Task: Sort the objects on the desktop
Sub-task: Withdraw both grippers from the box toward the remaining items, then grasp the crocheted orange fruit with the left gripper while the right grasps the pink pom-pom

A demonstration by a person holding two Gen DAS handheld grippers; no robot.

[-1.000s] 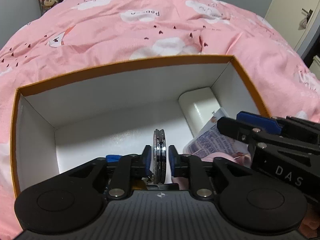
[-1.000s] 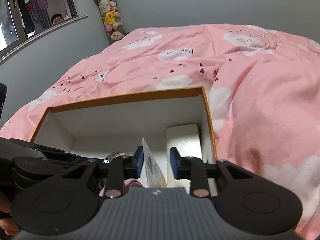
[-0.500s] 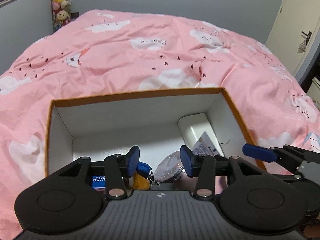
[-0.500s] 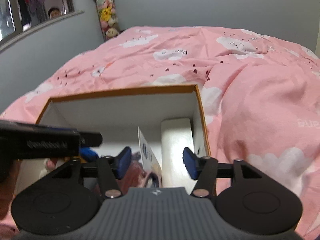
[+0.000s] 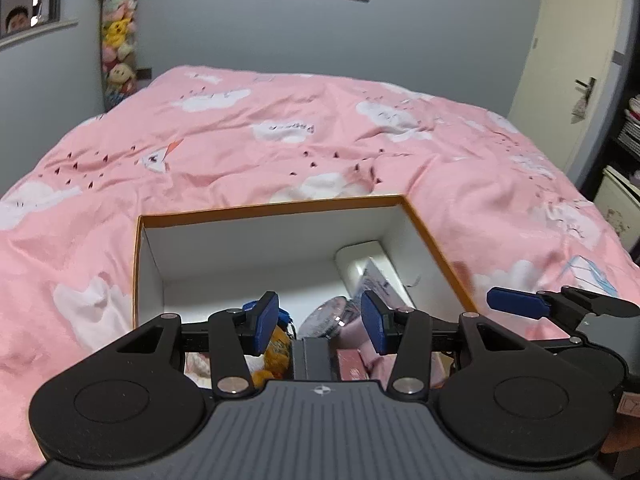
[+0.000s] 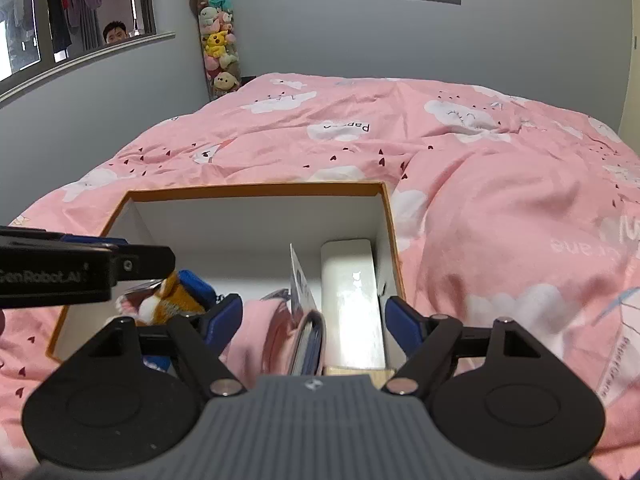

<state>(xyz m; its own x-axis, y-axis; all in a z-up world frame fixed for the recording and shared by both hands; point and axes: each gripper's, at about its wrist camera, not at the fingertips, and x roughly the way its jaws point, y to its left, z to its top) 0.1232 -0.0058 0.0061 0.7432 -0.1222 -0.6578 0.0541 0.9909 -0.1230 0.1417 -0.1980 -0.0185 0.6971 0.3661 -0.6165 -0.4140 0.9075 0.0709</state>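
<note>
Now both grippers hang over the box on the bed. Left gripper stands half open, empty. Right gripper is opening wide, gripping nothing.

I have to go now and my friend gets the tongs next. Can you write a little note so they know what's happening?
Left tongs: open, nothing between the pads, above the near edge of the box.
Right tongs: jaws opening, nothing gripped, above the right side of the box.
In the box: a round silver case, an orange plush toy, a white slab along the right wall, a card standing on edge beside it, and some pink cloth.
Done: those things are in the box, which sits on the pink bedcover.
Left: no loose things show on the bedcover. Check outside these views before stopping.
</note>
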